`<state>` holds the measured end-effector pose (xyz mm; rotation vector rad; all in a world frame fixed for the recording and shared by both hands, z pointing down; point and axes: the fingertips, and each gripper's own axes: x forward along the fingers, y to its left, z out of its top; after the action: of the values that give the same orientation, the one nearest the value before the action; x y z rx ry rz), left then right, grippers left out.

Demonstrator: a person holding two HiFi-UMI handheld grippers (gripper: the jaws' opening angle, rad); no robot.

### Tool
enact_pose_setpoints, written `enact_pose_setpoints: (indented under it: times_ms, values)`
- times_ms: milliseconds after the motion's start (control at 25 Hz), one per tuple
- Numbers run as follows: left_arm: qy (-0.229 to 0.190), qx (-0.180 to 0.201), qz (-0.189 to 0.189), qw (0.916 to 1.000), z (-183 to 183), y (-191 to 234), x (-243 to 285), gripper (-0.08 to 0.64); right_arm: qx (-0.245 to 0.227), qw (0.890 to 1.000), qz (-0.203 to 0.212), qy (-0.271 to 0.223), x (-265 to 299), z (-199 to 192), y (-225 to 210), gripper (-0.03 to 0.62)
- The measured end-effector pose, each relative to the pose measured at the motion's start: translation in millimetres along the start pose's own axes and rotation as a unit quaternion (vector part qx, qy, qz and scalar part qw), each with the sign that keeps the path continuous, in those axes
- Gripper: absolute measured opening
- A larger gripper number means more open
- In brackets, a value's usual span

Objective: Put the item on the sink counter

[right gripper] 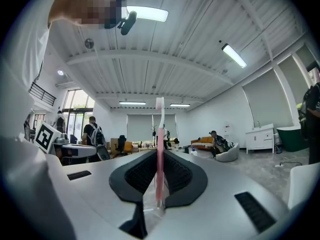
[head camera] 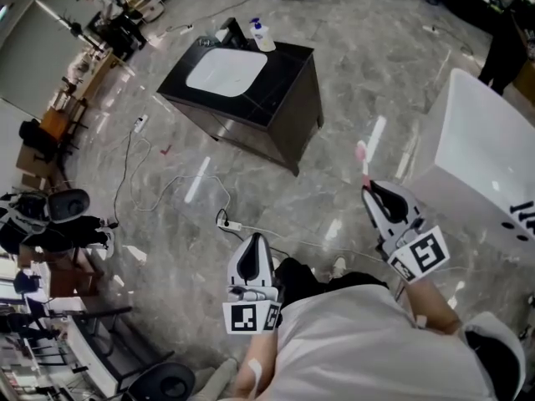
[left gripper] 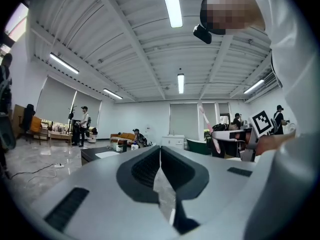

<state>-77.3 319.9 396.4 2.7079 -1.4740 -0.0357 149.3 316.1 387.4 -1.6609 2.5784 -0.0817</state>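
My right gripper (head camera: 373,188) is shut on a pink toothbrush (head camera: 363,163), whose head sticks out ahead of the jaws; in the right gripper view the toothbrush (right gripper: 160,149) stands upright between the closed jaws of that gripper (right gripper: 159,184). My left gripper (head camera: 255,244) is held low near my body, jaws closed with nothing in them; the left gripper view shows this gripper (left gripper: 160,156) pressed shut. The sink counter (head camera: 288,73), a dark cabinet with a white basin (head camera: 226,69), stands well ahead on the floor, apart from both grippers.
A pump bottle (head camera: 262,34) stands at the counter's far edge. A white bathtub (head camera: 481,157) is close on my right. Cables and a power strip (head camera: 230,224) lie on the marble floor. Desks, chairs (head camera: 63,203) and people are at the left.
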Motion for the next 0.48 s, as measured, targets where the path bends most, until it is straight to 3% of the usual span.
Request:
enact_pose_setpoints:
  times_ms: [480]
  values:
    - [-0.007, 0.001, -0.022, 0.9997, -0.9, -12.2, 20.2, 0.012, -0.004, 1.0, -0.021, 0.0, -10.7, -2.3, -18.7, 0.061]
